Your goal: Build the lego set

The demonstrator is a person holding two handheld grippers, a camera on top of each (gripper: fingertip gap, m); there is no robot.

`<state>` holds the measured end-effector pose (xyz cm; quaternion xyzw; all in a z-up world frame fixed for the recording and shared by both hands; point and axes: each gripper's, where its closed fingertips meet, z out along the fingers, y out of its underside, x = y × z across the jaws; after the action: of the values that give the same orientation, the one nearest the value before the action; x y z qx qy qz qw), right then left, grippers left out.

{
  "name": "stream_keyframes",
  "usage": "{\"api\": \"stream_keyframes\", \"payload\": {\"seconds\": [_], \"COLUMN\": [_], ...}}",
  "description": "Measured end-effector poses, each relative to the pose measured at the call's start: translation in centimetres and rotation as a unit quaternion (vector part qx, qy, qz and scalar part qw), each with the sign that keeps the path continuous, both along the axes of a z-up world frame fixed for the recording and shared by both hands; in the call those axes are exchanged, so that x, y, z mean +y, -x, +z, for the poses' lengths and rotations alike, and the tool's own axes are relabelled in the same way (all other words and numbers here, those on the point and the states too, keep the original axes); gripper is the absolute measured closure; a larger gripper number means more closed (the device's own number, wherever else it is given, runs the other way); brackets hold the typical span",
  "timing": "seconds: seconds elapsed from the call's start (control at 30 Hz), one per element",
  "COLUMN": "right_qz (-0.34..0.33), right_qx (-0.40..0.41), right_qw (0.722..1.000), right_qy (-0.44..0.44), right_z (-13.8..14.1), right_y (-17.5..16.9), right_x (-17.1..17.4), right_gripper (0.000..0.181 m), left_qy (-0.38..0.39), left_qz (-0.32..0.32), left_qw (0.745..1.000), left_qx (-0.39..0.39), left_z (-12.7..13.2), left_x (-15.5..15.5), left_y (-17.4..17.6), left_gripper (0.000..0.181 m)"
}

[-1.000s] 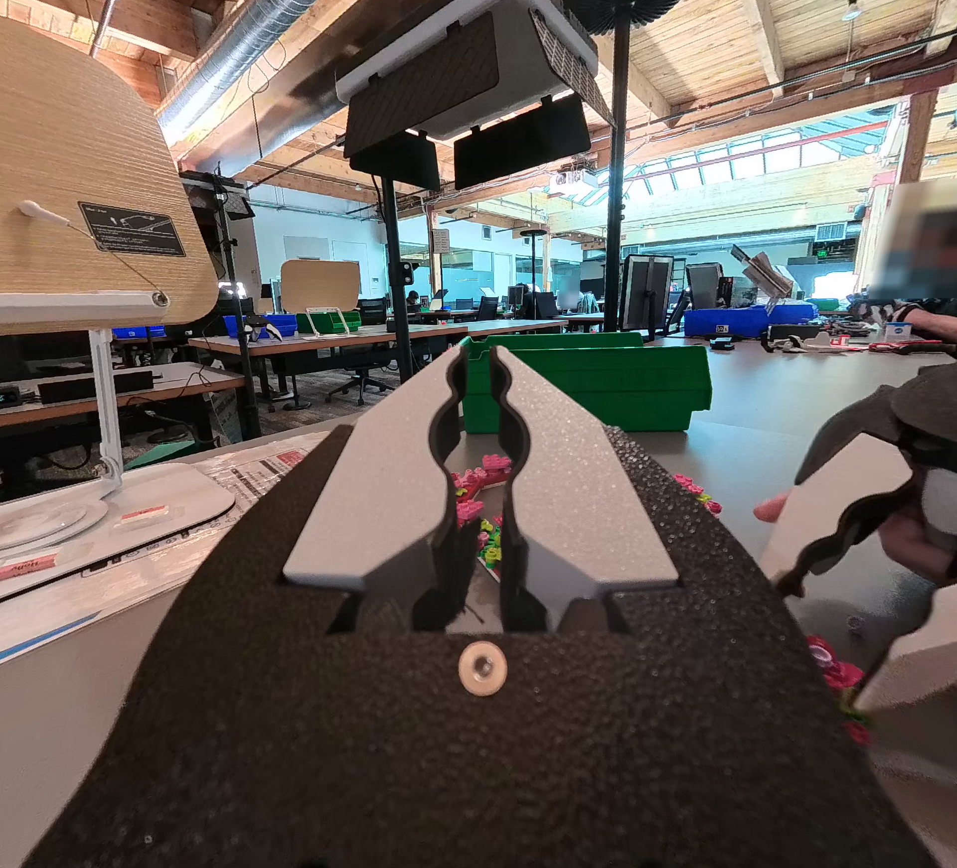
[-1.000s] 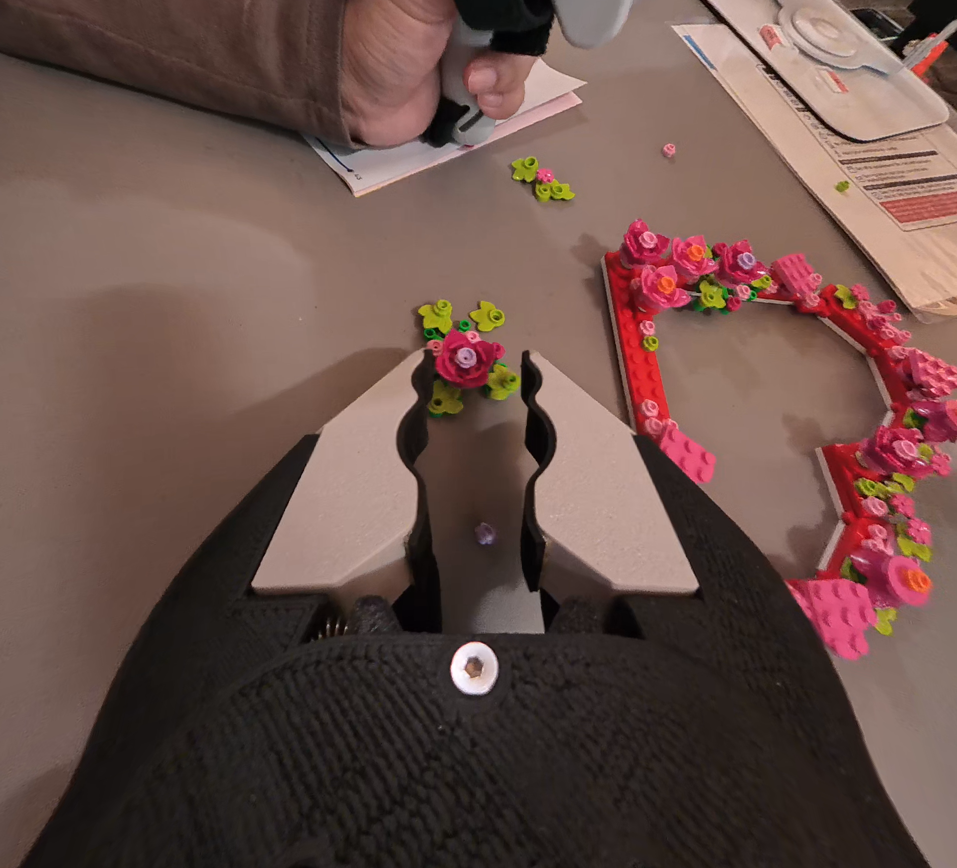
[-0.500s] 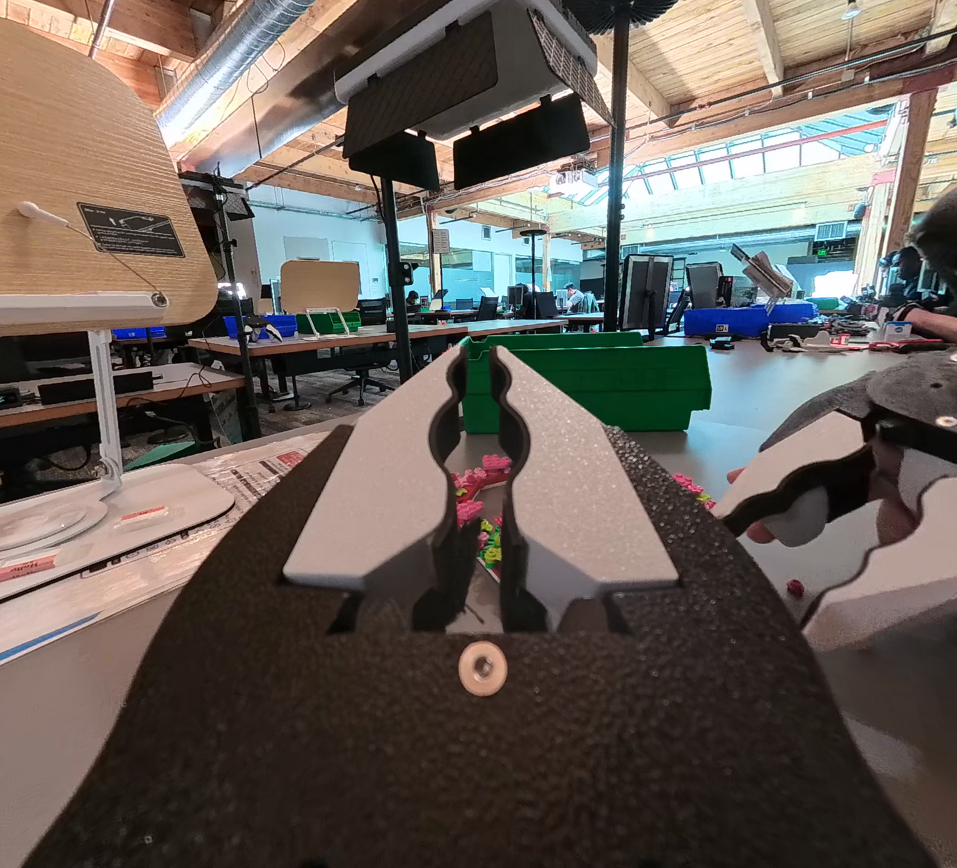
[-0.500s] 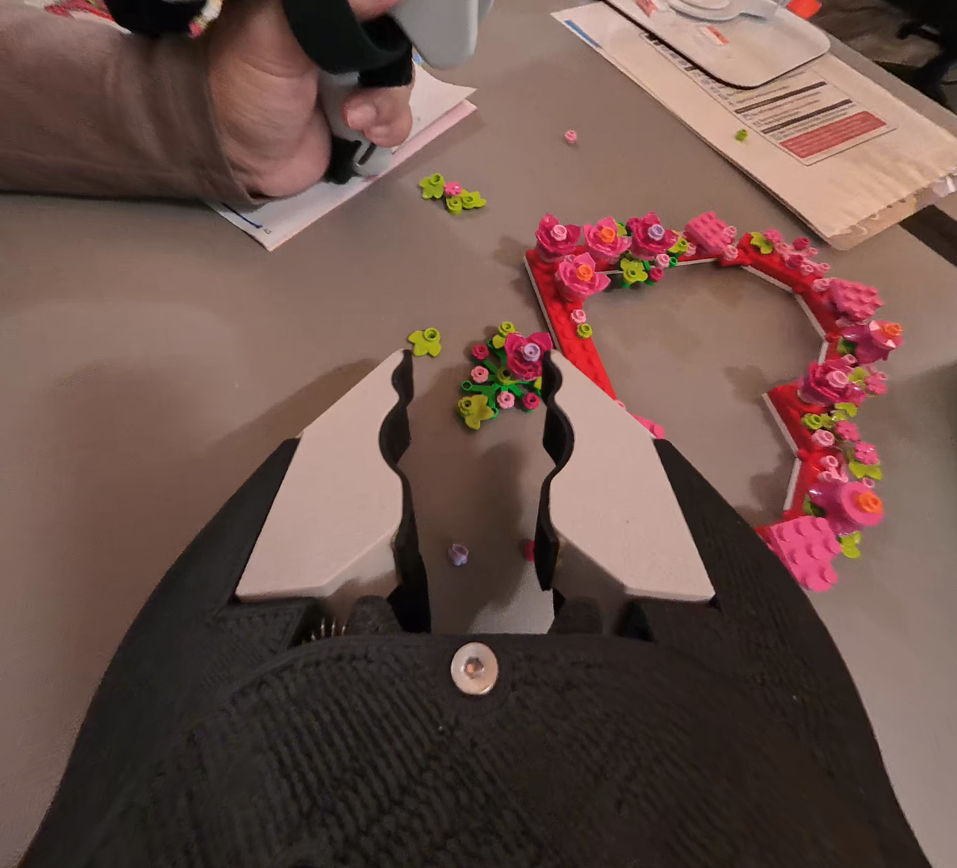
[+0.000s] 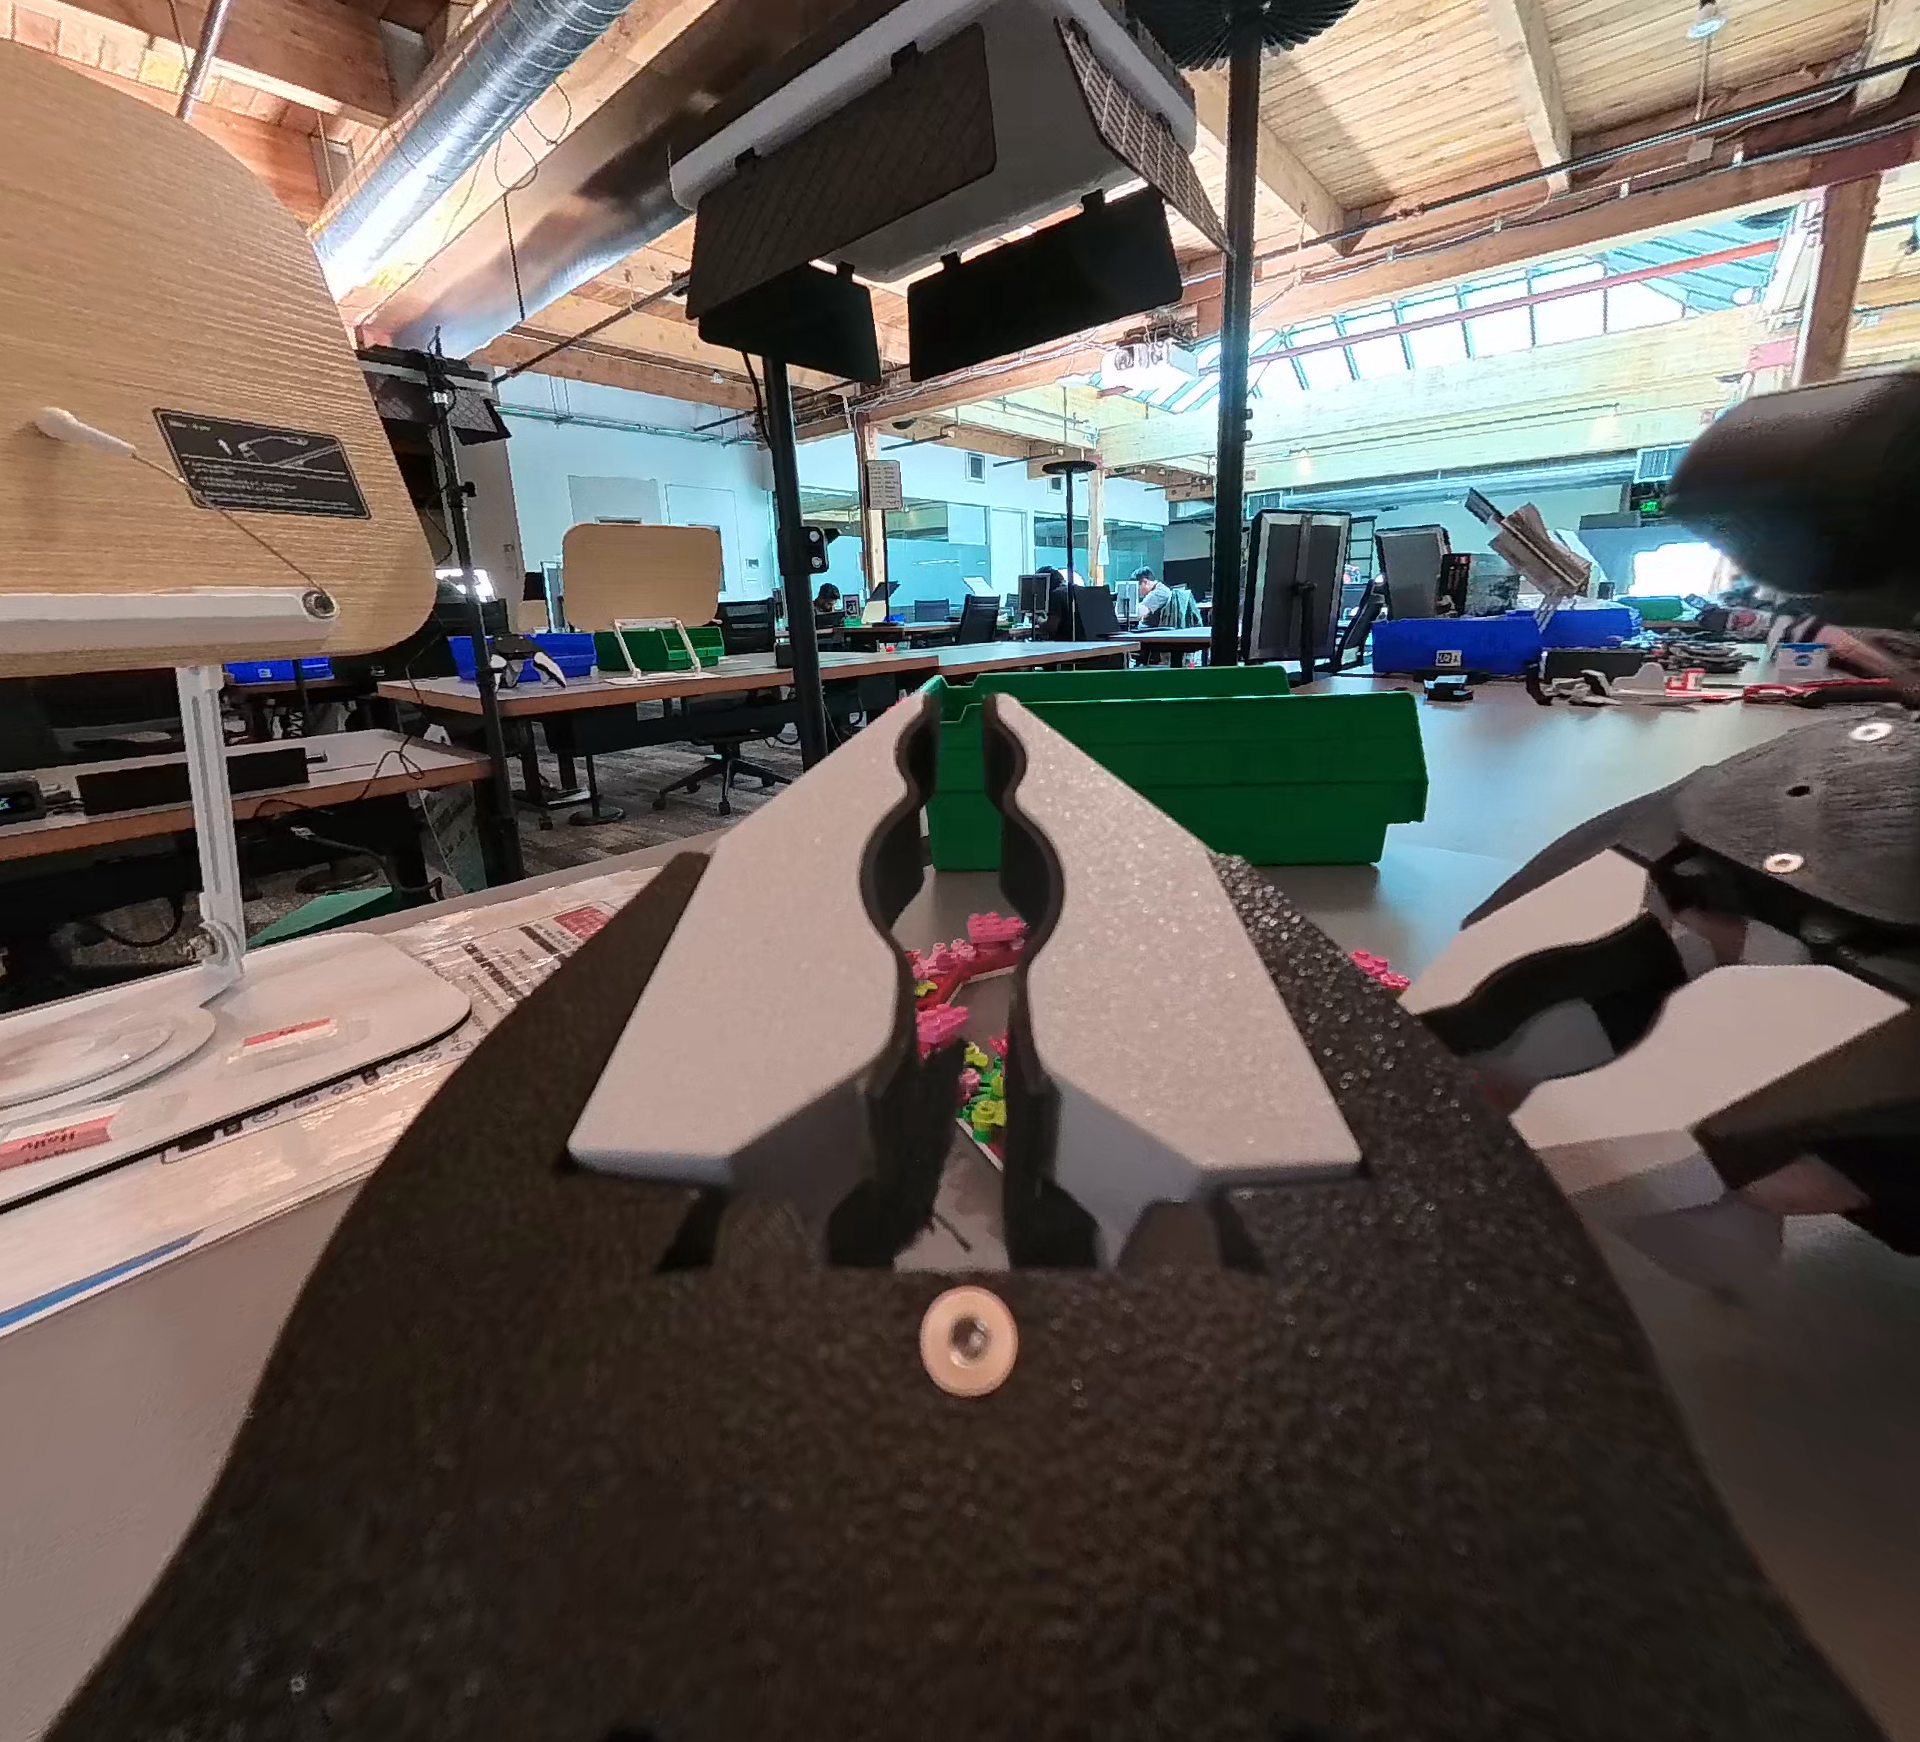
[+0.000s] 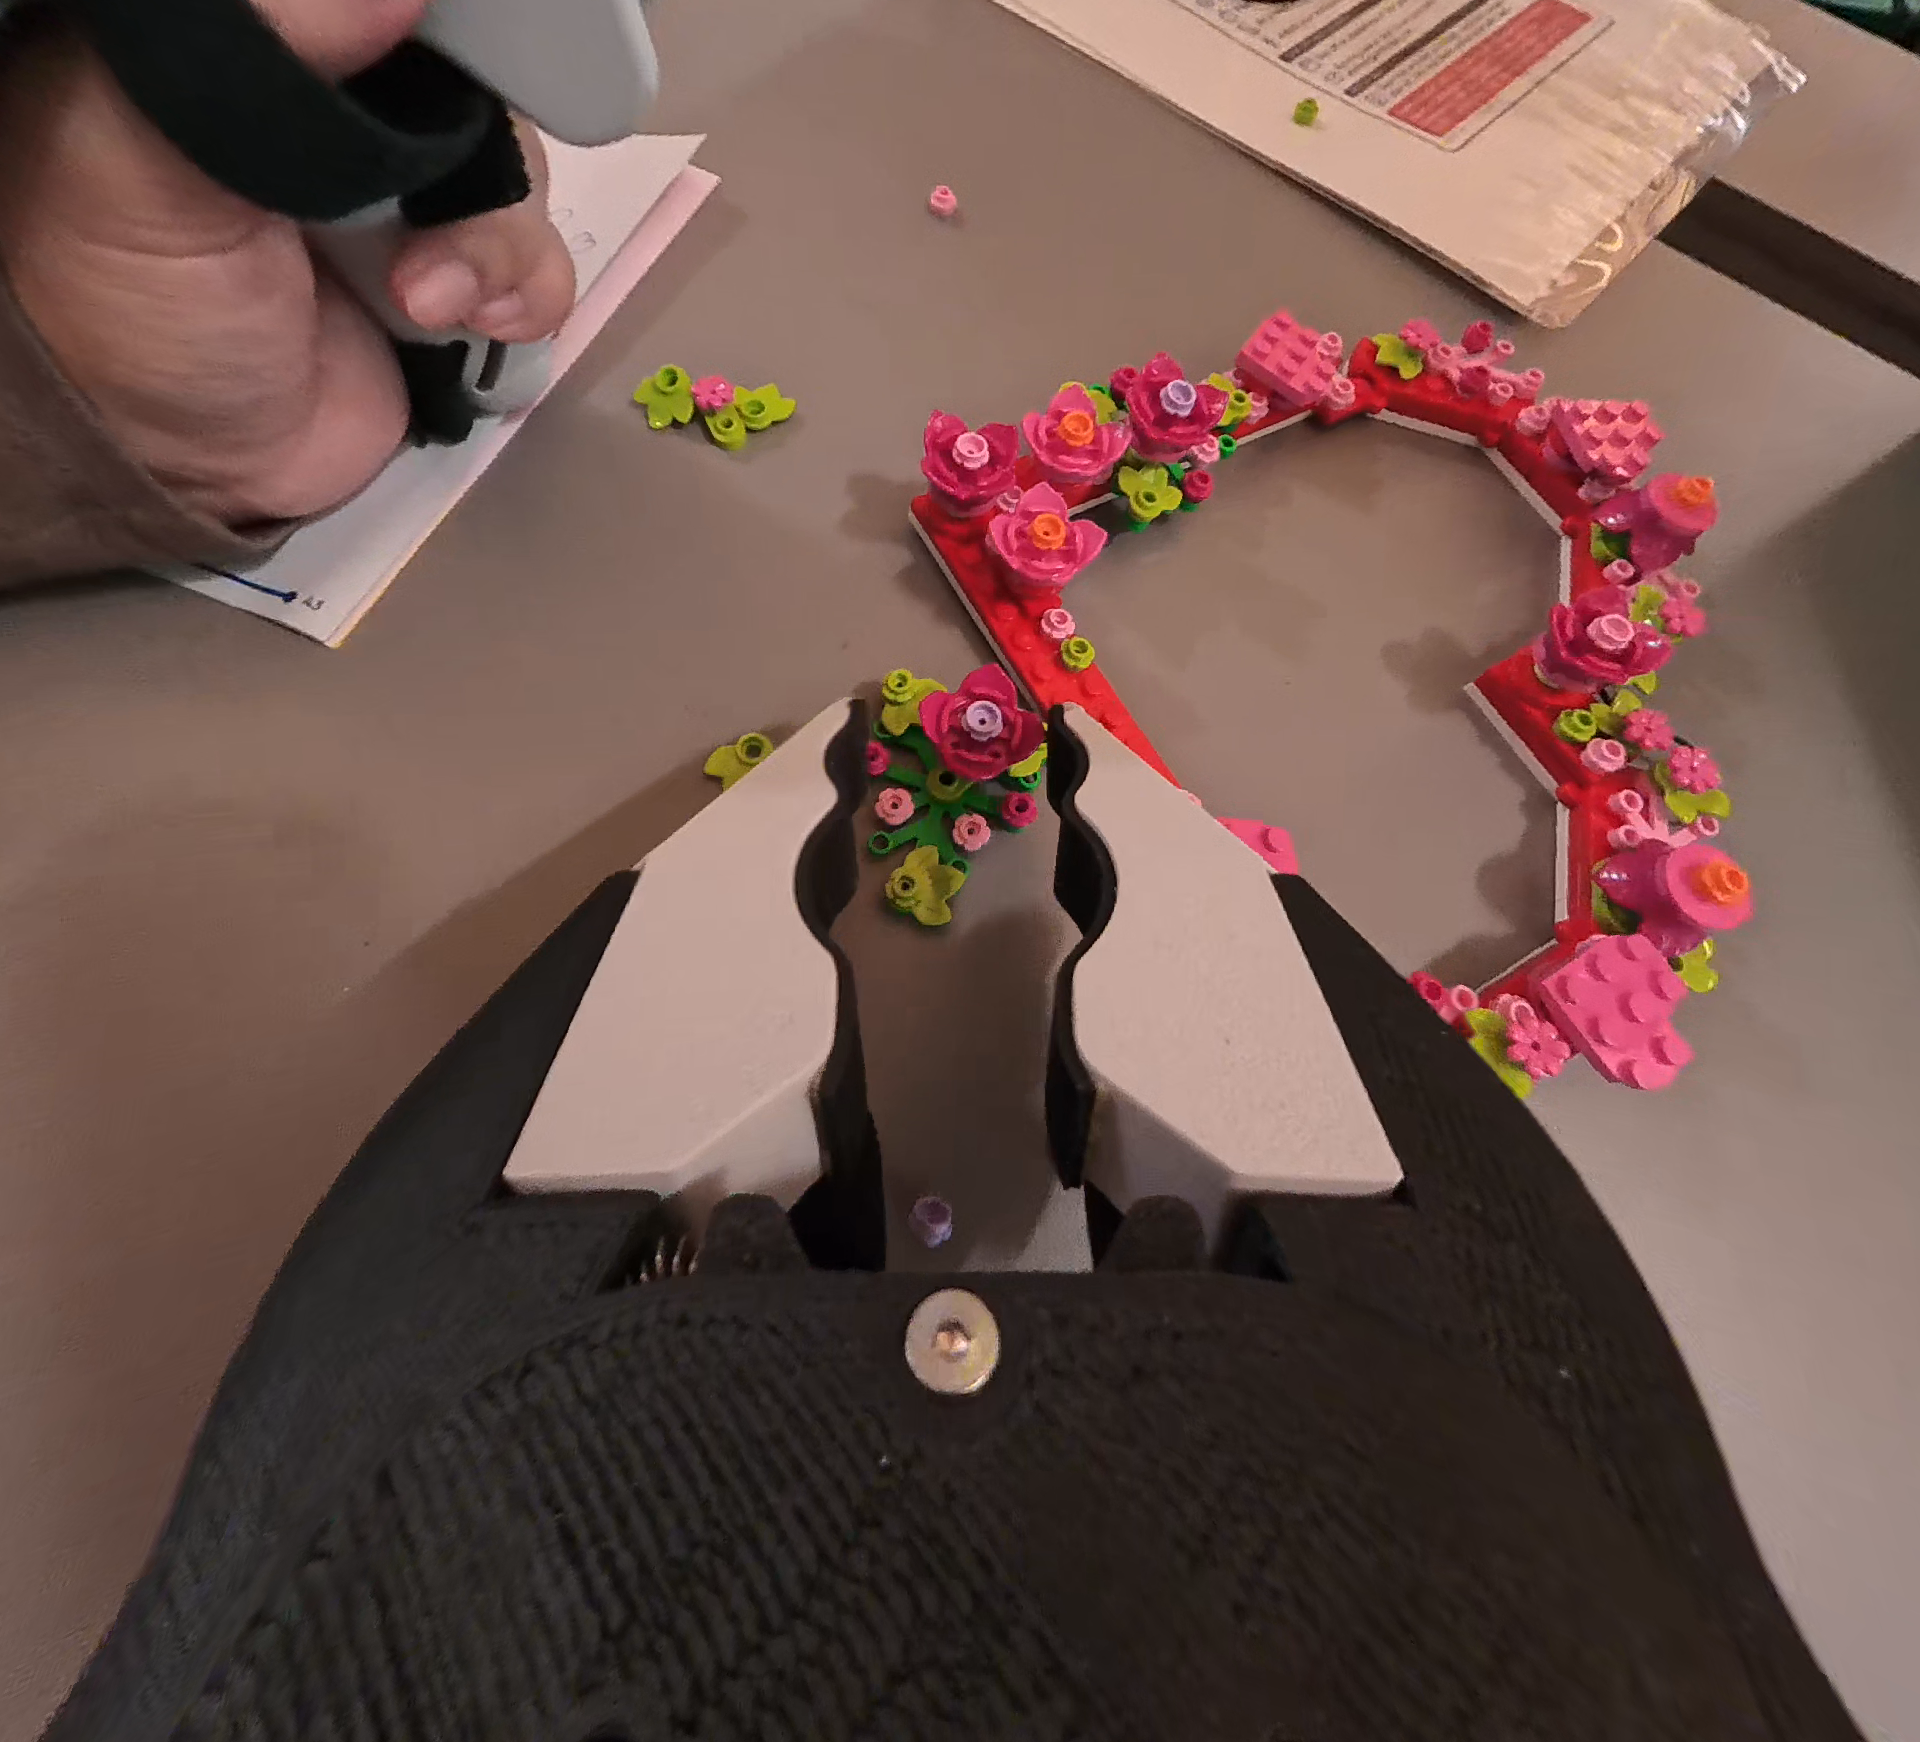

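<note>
A red heart-shaped lego frame (image 6: 1039, 653) with pink roses and lime leaves lies on the grey table (image 6: 416, 861). A loose flower cluster (image 6: 977, 736), a magenta rose on a green stem with small pink blooms, lies beside the frame's near arm. My right gripper (image 6: 954, 728) is open, and the rose sits between its fingertips. My left gripper (image 5: 958, 718) is held low and level with its jaws close together and nothing between them. Parts of the frame (image 5: 966, 954) show through the slit. The right gripper (image 5: 1475, 1058) also shows at the right of the left wrist view.
A person's hand (image 6: 208, 362) holds the left gripper over a booklet (image 6: 623, 238). Loose lime leaves (image 6: 717, 409), a lime leaf (image 6: 740, 754), a pink stud (image 6: 942, 201), a lime stud (image 6: 1306, 111) and a lavender stud (image 6: 931, 1219) lie about. A bagged sheet (image 6: 1455, 82) and green bin (image 5: 1195, 778) lie beyond.
My right gripper swung right and forward, and the flower cluster now lies turned and closer to the red frame, between the fingertips. One lime leaf stayed behind. The left gripper has not moved.
</note>
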<state>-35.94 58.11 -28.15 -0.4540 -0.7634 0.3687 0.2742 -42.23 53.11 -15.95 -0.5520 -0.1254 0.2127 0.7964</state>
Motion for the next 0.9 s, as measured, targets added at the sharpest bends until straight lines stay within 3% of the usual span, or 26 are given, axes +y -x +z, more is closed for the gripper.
{"api": "stream_keyframes", "payload": {"seconds": [0.2, 0.33, 0.5, 0.67, 0.9], "right_qz": [-0.011, 0.030, 0.127, 0.267, 0.353], "right_qx": [-0.028, 0.011, 0.047, 0.023, -0.045], "right_qw": [0.999, 0.999, 0.990, 0.962, 0.933], "right_qy": [-0.039, -0.021, -0.038, -0.051, -0.054], "right_z": [-1.2, 0.9, 3.1, 3.1, 1.5], "right_y": [0.2, 0.0, -0.1, 0.2, 1.7], "right_x": [0.9, 1.0, 2.4, 2.0, 1.7], "right_gripper": [0.161, 0.161, 0.162, 0.162, 0.162], "left_qy": [0.001, 0.002, 0.029, 0.041, 0.024], "left_qz": [0.000, 0.001, 0.017, 0.012, 0.015], "left_qw": [1.000, 1.000, 0.997, 0.997, 0.999], "left_qx": [0.003, 0.009, 0.065, 0.066, 0.036], "left_z": [0.0, 0.2, 0.6, 0.1, 0.0], "left_x": [0.0, -0.1, 0.0, 0.6, 0.0], "left_y": [-0.1, -0.3, -1.2, -1.3, -0.2], "left_gripper": [0.176, 0.176, 0.175, 0.175, 0.175]}}
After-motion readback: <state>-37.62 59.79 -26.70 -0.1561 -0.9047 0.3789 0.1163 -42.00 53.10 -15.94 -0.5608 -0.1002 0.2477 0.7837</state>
